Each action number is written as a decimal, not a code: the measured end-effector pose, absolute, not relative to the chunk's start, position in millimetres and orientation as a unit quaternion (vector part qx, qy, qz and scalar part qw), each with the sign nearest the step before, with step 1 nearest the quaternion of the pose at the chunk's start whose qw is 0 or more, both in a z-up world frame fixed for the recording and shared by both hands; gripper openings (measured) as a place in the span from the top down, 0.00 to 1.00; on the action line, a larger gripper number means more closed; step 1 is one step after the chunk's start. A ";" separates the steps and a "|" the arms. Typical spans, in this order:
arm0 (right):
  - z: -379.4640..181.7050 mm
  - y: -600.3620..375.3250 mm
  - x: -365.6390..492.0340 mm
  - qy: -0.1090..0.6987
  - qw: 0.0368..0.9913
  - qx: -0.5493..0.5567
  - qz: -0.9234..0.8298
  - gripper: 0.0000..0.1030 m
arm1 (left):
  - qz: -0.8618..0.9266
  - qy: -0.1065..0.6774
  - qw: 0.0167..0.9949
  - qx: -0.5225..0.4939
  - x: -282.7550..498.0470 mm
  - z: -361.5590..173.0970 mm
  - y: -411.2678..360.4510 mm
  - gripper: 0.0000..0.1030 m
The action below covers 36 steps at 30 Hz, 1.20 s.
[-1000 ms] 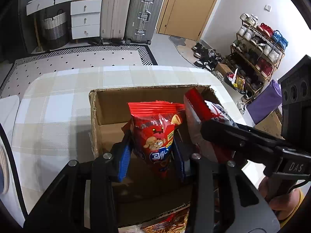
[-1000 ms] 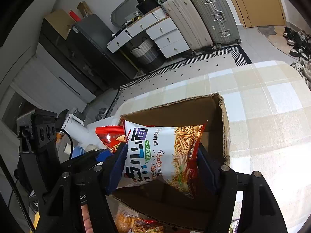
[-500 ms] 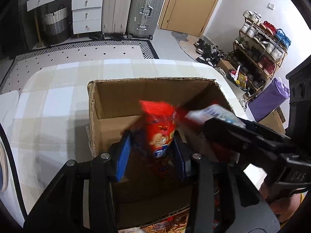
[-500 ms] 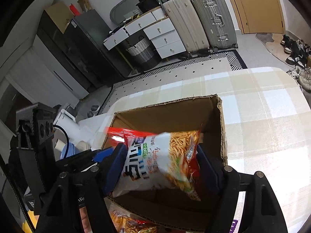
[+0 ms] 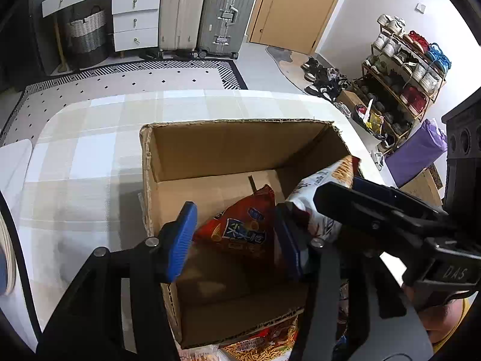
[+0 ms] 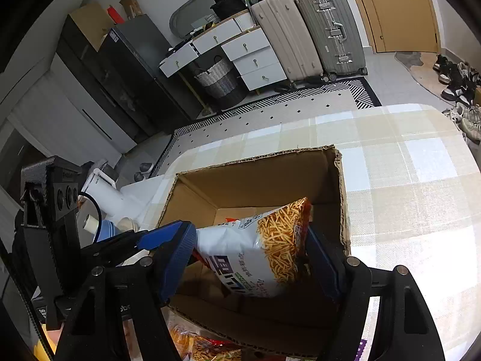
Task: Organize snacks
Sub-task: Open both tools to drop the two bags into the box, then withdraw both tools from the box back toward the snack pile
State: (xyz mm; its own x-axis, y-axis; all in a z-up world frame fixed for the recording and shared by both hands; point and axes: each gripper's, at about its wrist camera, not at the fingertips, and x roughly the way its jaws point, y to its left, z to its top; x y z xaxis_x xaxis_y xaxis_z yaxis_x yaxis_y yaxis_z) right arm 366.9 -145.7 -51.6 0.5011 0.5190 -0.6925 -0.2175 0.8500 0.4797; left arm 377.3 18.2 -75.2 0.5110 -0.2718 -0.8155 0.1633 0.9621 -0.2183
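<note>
Snacks: red chip bag (image 5: 240,228) lies in cardboard box (image 5: 228,147), dropped.
Left tongs (image 5: 237,240): just opening, empty.
Right tongs (image 6: 249,255): clamp noodle-snack bag (image 6: 258,249) over box.
Left: packets (image 6: 204,346) on desk's (image 6: 405,165) near edge.

box (image 5: 210,150): brown | snack bag (image 5: 240,228): red | noodle bag (image 6: 255,252): white (orange noodle print) | tablecloth (image 6: 405,180): beige-white check

Two suitcases (image 5: 207,12) beside a white drawer unit (image 5: 135,19), woven basket (image 5: 87,34), shoe rack (image 5: 402,69).
</note>
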 end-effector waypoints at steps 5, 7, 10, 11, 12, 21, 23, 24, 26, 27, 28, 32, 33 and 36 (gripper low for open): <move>-50.0 -144.9 365.5 0.448 0.853 0.161 0.212 0.27 | -0.130 0.479 0.866 -0.057 375.4 -75.1 21.5 0.46; -48.8 -144.6 364.5 0.446 0.856 0.156 0.209 0.26 | -0.130 0.478 0.867 -0.058 372.2 -75.3 23.1 0.45; -42.5 -146.4 359.6 0.433 0.865 0.153 0.204 0.14 | -0.128 0.477 0.867 -0.058 370.9 -73.8 24.1 0.44; -39.6 -147.3 357.5 0.427 0.869 0.150 0.201 0.13 | -0.128 0.476 0.868 -0.057 369.0 -73.3 23.8 0.43; -36.9 -147.7 355.9 0.421 0.872 0.148 0.202 0.13 | -0.128 0.474 0.869 -0.056 366.5 -71.4 23.6 0.40; -7.0 -152.0 339.2 0.387 0.885 0.150 0.212 0.13 | -0.117 0.444 0.887 -0.053 337.6 -44.4 24.2 0.24; -0.7 -154.4 332.4 0.381 0.887 0.151 0.213 0.13 | -0.117 0.439 0.889 -0.053 329.2 -36.0 23.6 0.24; 3.3 -156.1 330.6 0.379 0.887 0.152 0.215 0.13 | -0.118 0.437 0.890 -0.054 324.6 -31.7 23.1 0.24; 11.2 -157.0 322.4 0.373 0.889 0.151 0.219 0.13 | -0.121 0.433 0.892 -0.050 314.1 -21.7 20.3 0.24; 15.7 -157.5 317.5 0.368 0.891 0.150 0.221 0.13 | -0.122 0.433 0.892 -0.049 310.6 -17.6 17.7 0.24; 20.4 -158.1 311.9 0.364 0.892 0.148 0.222 0.13 | -0.123 0.432 0.892 -0.048 306.0 -12.3 15.9 0.24; 38.4 -158.9 285.7 0.346 0.898 0.143 0.229 0.11 | -0.130 0.422 0.896 -0.056 282.8 8.3 17.9 0.24; 44.3 -159.5 276.2 0.339 0.901 0.141 0.231 0.11 | -0.131 0.418 0.897 -0.056 274.0 14.7 17.2 0.24; 61.1 -159.3 246.9 0.315 0.909 0.127 0.241 0.10 | -0.135 0.408 0.901 -0.055 248.2 33.7 14.5 0.24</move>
